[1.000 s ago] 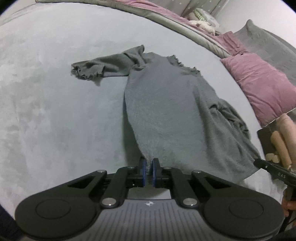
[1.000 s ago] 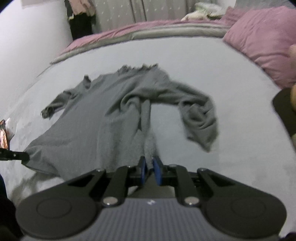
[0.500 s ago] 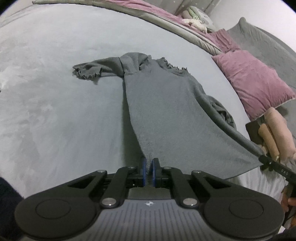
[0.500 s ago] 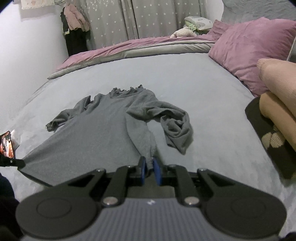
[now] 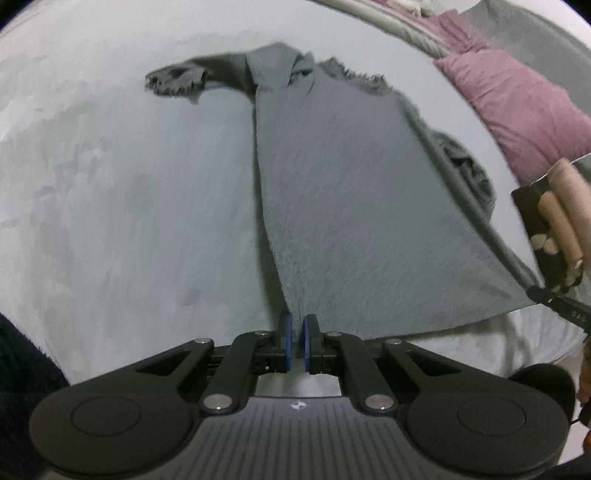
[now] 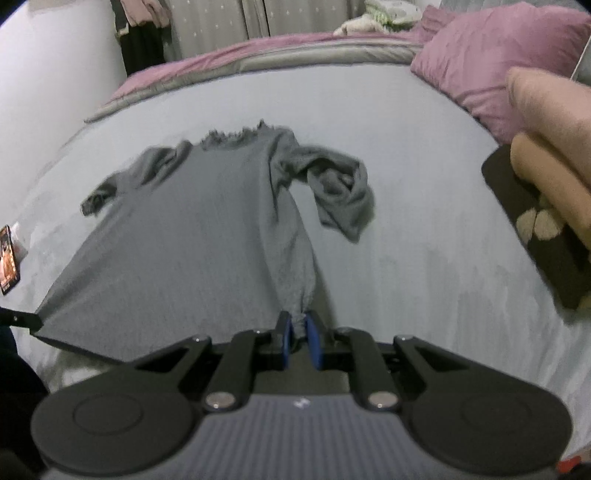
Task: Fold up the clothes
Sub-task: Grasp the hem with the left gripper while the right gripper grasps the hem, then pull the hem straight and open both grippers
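At the bottom centre of the left wrist view, the left gripper [image 5: 295, 341] is pinching one hem corner of the grey garment [image 5: 351, 206], its blue-padded fingers closed to a thin gap filled with bunched fabric. In the right wrist view the right gripper [image 6: 298, 338] is doing the same at the bottom centre, its blue pads squeezing the opposite hem corner, which is gathering into a narrow twist just above them.

The garment is a soft, finely ribbed knit, long-sleeved, with a frilled neckline. From each set of tongs it is fanning upward through the middle of the frame, the hem stretching taut between the two grippers and the body lying fairly flat on the pale grey bedspread [image 5: 129, 221], which is showing a brushed, velvety nap. In the left view the other tool's black tip is showing at the right edge, holding the far hem corner.

Higher in the right view, one sleeve [image 6: 343, 192] is lying crumpled in a loop right of the body; the other sleeve [image 5: 177, 77] is reaching toward the upper left of the left view, its ruffled cuff puckering.

A phone [image 6: 8, 258] is lying at the left edge. A plump mauve pillow [image 6: 498, 51] is sitting at the upper right, with dotted curtains [image 6: 221, 18] hanging along the top.
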`<state>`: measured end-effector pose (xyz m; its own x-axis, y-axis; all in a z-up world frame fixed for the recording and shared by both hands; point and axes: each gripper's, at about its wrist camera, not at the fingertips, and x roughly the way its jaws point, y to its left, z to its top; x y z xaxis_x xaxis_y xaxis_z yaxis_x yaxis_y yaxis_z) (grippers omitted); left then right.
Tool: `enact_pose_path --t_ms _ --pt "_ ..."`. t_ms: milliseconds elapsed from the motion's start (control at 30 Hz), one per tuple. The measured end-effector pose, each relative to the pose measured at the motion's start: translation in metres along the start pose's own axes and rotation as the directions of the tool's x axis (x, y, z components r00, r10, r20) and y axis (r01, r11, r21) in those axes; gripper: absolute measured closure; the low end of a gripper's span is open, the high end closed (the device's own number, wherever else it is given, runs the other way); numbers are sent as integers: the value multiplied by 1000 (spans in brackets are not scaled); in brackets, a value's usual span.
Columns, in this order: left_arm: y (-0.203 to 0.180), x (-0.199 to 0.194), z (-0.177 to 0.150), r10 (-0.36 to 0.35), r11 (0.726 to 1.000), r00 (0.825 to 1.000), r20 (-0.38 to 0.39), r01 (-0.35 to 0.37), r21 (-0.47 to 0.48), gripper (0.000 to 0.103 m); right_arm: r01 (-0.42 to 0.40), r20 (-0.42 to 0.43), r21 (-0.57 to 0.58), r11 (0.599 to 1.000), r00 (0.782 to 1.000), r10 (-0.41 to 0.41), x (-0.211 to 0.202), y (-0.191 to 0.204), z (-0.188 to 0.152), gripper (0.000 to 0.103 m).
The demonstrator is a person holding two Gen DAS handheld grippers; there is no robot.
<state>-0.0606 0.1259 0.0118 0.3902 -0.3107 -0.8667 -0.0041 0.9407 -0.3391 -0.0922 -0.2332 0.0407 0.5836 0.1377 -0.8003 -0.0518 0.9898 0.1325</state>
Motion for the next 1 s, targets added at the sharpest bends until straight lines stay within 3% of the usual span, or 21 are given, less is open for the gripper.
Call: enact_pose_path --t_ms 200,433,533,567,633,833,1000 --pt "4 18 -5 87 996 995 -52 -86 20 100 33 -78 2 999 996 -33 22 -1 -9 92" --pt "16 16 -3 42 998 998 -38 -44 -47 99 39 -126 11 999 991 -37 37 -3 -9 89" --pt "16 11 4 10 998 1000 -15 -11 -61 87 39 -125 27 999 992 -35 37 -5 -6 77" --pt "16 10 7 6 998 1000 -6 -6 -64 85 38 -124 32 999 992 -34 37 -6 -5 66" --pt "14 8 12 8 998 1000 17 -7 -67 78 39 -122 40 998 992 -33 38 -7 -3 60" --pt "13 10 31 10 996 999 50 -5 -86 75 27 -102 17 999 995 -25 40 2 13 58" --pt "12 18 51 60 995 995 81 -54 -78 70 16 -91 -2 1000 996 -17 49 12 25 53"
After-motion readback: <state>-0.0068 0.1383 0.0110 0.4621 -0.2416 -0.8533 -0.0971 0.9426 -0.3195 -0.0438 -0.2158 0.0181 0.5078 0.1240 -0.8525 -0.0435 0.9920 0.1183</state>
